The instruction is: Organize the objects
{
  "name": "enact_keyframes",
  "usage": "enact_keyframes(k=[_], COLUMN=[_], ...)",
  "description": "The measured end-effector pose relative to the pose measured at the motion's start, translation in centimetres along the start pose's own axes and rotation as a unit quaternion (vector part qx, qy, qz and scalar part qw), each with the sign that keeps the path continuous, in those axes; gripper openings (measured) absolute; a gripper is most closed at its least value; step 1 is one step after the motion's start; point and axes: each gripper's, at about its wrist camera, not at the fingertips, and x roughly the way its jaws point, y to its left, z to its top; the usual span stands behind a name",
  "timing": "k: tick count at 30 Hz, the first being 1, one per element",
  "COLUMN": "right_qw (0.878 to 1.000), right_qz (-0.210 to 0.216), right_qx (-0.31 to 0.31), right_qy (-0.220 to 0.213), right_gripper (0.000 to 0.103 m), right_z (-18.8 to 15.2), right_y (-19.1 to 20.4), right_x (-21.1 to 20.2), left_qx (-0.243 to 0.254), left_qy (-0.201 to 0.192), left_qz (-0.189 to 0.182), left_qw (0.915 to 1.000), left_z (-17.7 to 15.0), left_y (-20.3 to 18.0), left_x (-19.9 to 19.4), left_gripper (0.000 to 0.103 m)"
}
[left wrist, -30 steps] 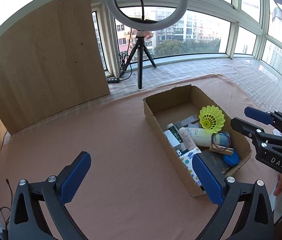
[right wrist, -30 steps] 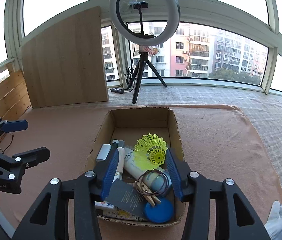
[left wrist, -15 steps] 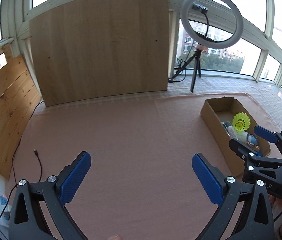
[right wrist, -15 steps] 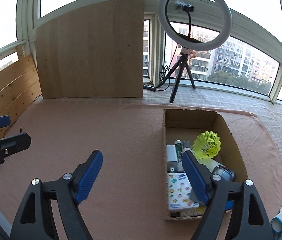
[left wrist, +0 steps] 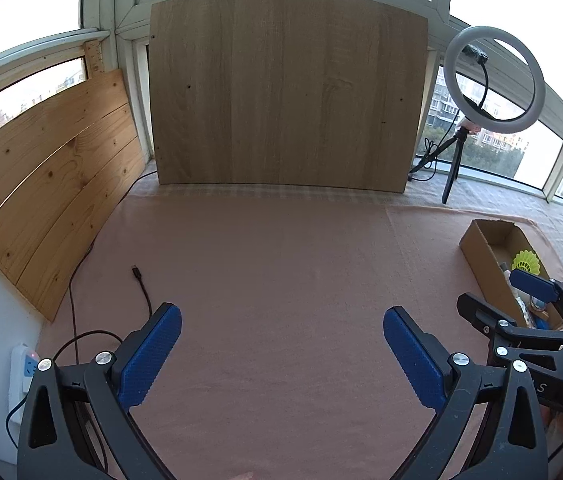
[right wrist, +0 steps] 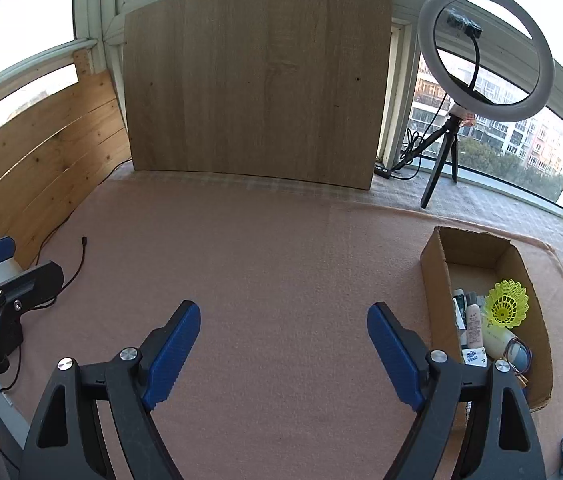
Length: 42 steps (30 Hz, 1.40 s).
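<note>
Over bare pink cloth (right wrist: 281, 272), both grippers' fingers spread, empty, cardboard box (right wrist: 437, 280) contents partly hidden.

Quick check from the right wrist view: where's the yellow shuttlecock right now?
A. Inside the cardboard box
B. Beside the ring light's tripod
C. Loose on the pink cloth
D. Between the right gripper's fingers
A. The yellow shuttlecock sits inside the cardboard box atop the other items, off to the side of the right gripper, whose jaws hold nothing.
</note>
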Motion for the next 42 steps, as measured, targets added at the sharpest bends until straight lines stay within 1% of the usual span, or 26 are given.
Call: enact_keyframes(k=[7, 17, 42], right_qw=[1.0, 1.0, 1.0], right_qz=[0.011, 0.004, 0.005], right_qx=[-0.004, 0.007, 0.008], right_qy=[0.001, -0.001, 0.001], right_gripper=[0.083, 0.083, 0.083], right_z=[-0.2, -0.5, -0.8], right_y=[0.1, -0.7, -1.1], right_x=[-0.3, -0.9, -1.0], left_qx=[0.003, 0.015, 0.025], left_qy=[0.002, 0.003, 0.009], left_qz=[0.002, -0.003, -0.003], left_qw=[1.0, 0.9999, 0.9996], left_z=[-0.4, -0.5, -0.6], left_y=[-0.7, -2.1, -2.5], left_x=[-0.2, -0.3, 0.0], left_gripper=[0.102, 0.102, 0.102])
